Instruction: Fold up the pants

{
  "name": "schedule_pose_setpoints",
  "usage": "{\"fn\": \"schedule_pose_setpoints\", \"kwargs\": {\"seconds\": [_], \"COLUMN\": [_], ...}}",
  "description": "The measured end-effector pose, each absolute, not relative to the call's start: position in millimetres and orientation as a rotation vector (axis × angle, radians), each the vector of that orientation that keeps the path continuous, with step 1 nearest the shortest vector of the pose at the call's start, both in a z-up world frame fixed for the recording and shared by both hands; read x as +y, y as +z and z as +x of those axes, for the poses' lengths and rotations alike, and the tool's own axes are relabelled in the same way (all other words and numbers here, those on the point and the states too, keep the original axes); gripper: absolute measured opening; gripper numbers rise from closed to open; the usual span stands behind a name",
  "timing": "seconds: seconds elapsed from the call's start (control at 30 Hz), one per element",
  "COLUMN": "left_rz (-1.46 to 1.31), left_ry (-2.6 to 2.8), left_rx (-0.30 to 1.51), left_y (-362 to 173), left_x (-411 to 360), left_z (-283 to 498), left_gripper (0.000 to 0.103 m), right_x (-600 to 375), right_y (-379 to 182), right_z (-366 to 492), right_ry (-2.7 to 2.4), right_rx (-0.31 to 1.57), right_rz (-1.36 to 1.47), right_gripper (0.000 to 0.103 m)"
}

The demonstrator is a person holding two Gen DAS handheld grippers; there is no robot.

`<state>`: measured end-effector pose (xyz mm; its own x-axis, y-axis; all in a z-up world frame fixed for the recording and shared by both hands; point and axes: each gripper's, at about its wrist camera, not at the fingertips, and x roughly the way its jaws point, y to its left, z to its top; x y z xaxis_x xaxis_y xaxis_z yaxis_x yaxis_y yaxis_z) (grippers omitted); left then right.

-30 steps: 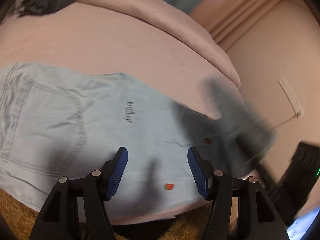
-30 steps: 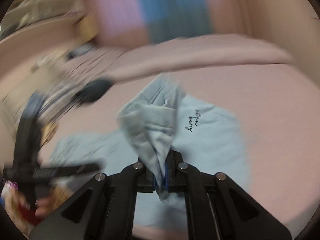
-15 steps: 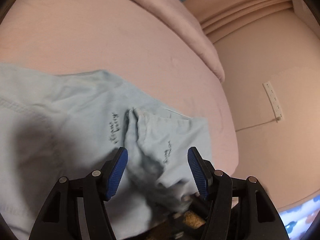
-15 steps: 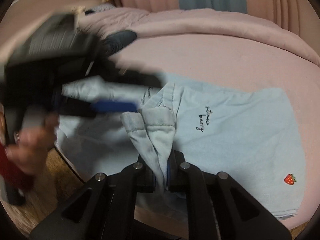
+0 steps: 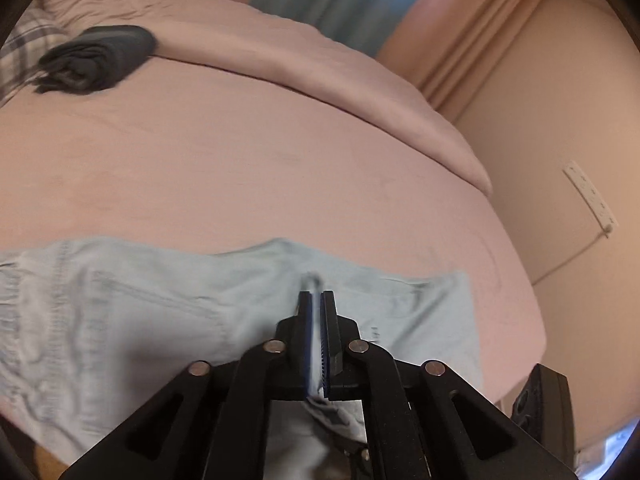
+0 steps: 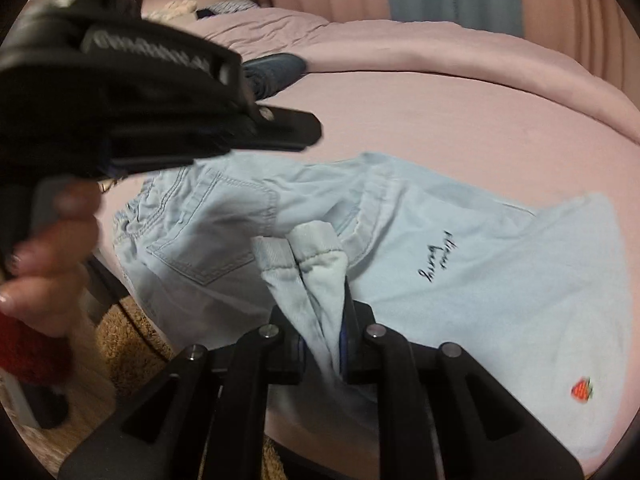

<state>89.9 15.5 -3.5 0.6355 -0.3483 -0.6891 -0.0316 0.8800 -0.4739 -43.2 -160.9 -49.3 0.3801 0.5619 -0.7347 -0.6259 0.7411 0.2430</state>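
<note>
Though blurred, pants (image 5: 168, 312) under tool (image 5: 318, 340)

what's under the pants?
Pink bedsheet lies under the light blue pants, showing all around them. Whatever lies directly beneath the fabric is covered.

Left tongs (image 5: 318, 300): matte black linkage arms, silver rivets, blue ribbed pads (image 5: 308, 344). Right tongs (image 6: 322, 312): same black frame, silver rivets, blue pads. Hand (image 6: 48, 256) on black grip; red knit cuff (image 6: 28, 354).
</note>
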Motion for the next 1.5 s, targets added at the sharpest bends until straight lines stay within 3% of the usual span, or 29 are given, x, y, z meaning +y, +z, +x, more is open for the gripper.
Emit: {"fn": "schedule_pose_setpoints", "kwargs": {"seconds": [0.17,0.27,0.3,0.33,0.4,0.43,0.57,0.63,0.7,0.83,0.9,0.93,0.97,1.13,1.33,1.5], "left_rz": [-0.519,-0.554,-0.566,-0.575,-0.6,-0.602,-0.626,-0.647,-0.614,-0.55,-0.514,-0.484,-0.443,-0.37,-0.328,-0.325], "left_ry": [-0.18,-0.234,-0.257,-0.267,-0.288,-0.296,-0.361,-0.381,-0.358,-0.314,-0.294,-0.271,-0.232,-0.164,-0.142,-0.163], "left_rx": [0.971,1.032,1.043,1.048,1.049,1.05,1.102,1.135,1.103,0.981,0.969,0.977,0.998,1.031,1.026,0.965], "left_y": [-27.6,-36.0,-37.1,-36.7,-35.1,-35.2,-44.1,-50.0,-44.1,-20.5,-18.9,-23.8,-31.8,-56.0,-33.9,-25.2], "left_x": [22.1,12.6,21.5,18.9,12.4,9.1,-8.0,-15.3,-11.2,-1.0,2.9,2.4,2.5,-0.1,3.0,3.8], "left_z": [82.2,86.6,84.5,84.6,88.8,91.2,107.7,114.5,107.5,94.4,90.7,91.9,92.5,92.8,78.3,51.6], "left_gripper": [0.001,0.004,0.018,0.042,0.068,0.069,0.068,0.012,0.004,0.004,0.004,0.004,0.004,0.009,0.019,0.021], "right_x": [-162.2,-186.7,-191.7,-199.8,-205.8,-208.0,-209.7,-204.5,-200.5,-197.8,-199.1,-198.5,-198.9,-208.5,-240.3,-279.3], "right_y": [-62.8,-57.3,-55.3,-53.9,-49.6,-47.3,-40.9,-40.2,-40.8,-21.9,-22.4,-24.9,-29.2,-41.4,-18.5,-22.4], "right_z": [-50.0,-51.9,-52.0,-54.9,-58.6,-63.2,-76.0,-78.0,-76.7,-63.6,-58.1,-55.8,-53.3,-49.9,-46.6,-30.7], "right_ry": [0.742,0.716,0.717,0.72,0.726,0.733,0.778,0.782,0.778,0.789,0.788,0.773,0.745,0.679,0.605,0.458], "right_rx": [0.916,0.902,0.891,0.872,0.839,0.818,0.765,0.765,0.789,0.798,0.843,0.882,0.93,1.062,1.02,0.991], "right_rz": [-0.076,0.034,0.049,0.057,0.064,0.081,0.115,0.1,0.095,0.131,0.158,0.167,0.172,0.19,0.185,0.191], "right_gripper": [0.019,0.013,0.012,0.012,0.012,0.012,0.012,0.012,0.014,0.016,0.032,0.052,0.064,0.063,0.067,0.07]}}
